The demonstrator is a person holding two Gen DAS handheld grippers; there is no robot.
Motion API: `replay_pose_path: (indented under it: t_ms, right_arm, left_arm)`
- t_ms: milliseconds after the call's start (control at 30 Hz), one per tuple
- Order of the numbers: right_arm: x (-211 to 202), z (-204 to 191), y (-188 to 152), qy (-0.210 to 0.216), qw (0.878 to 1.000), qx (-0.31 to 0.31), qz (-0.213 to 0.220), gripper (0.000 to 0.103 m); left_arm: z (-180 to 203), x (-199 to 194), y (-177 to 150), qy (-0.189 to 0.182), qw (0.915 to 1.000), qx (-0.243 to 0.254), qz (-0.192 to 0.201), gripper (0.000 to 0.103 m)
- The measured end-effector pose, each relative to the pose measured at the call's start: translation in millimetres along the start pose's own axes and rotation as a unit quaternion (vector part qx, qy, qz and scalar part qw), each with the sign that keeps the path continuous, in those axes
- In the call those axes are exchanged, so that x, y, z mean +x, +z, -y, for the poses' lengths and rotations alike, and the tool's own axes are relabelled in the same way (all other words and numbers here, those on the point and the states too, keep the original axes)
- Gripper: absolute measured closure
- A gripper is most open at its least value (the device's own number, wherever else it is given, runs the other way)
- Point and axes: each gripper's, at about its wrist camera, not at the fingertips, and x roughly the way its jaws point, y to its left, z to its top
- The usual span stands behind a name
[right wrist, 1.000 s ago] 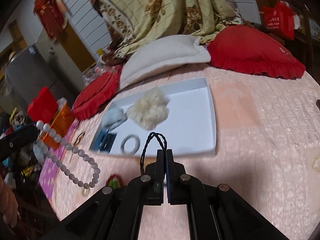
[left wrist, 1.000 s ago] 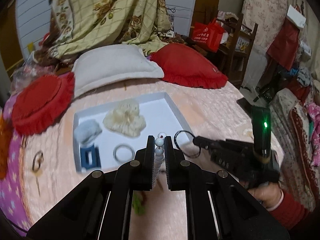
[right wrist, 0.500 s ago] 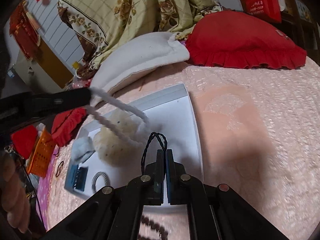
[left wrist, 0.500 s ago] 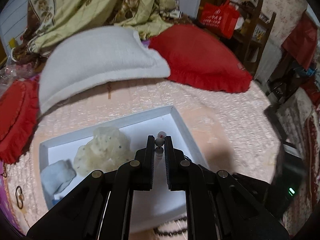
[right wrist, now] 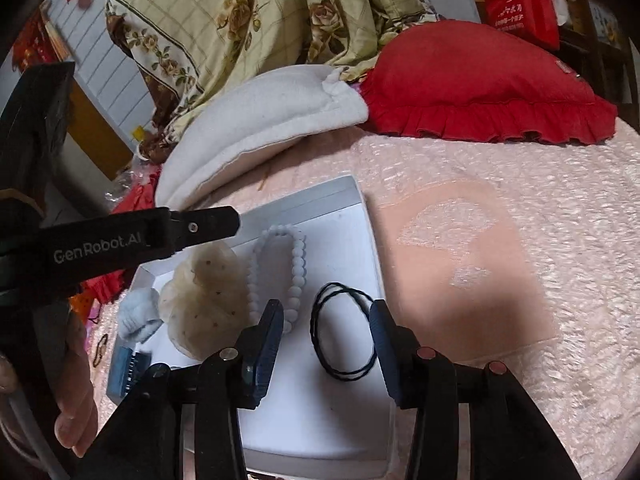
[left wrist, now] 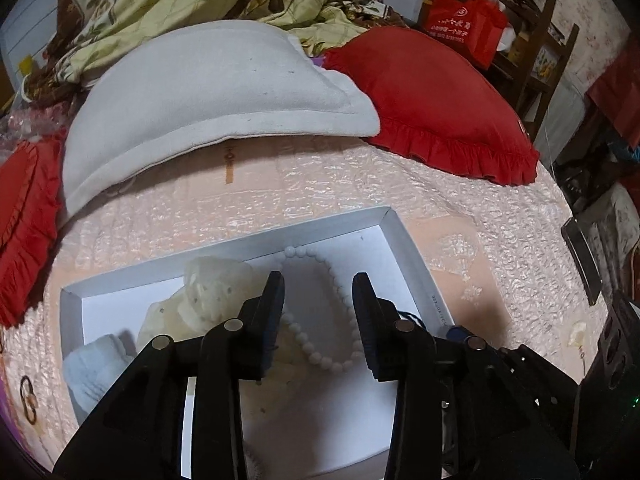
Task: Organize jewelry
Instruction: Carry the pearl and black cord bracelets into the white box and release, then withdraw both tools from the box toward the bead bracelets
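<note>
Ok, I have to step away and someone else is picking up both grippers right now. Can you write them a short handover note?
Left gripper: open, empty, over the shallow white cardboard tray.
Right gripper: open, empty, just above the black twisted cord bracelet.
In the tray: white bead necklace, the black bracelet beside it, cream lace pouch, pale blue cloth bundle, a blue clip-like piece.
Done: necklace and bracelet both lie released in the tray.
Left: a small ring-shaped item lies on the pink bedspread outside the tray's left edge; probably next.
</note>
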Motion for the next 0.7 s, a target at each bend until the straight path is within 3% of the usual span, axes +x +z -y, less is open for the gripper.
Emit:
replay_pose_path:
  t_ms: [233,500,700]
  right_arm:
    - [-42,-7,-17,0.015,1.000,-0.003,0.027,0.060]
    - [-77,-11,-49,0.008,1.000,-0.010,0.020,0.060]
    - [-101,-13,-79,0.002,1.000,-0.021,0.008,0.060]
  left_arm:
    - [1,-54,-32,0.025,0.9984,0.008,0.050,0.069]
    - [-33,-116,-114,-0.014,0.9936,-0.088,0.069,0.067]
    - [-74,-160,-180,0.050,0.9887,-0.110,0.089,0.067]
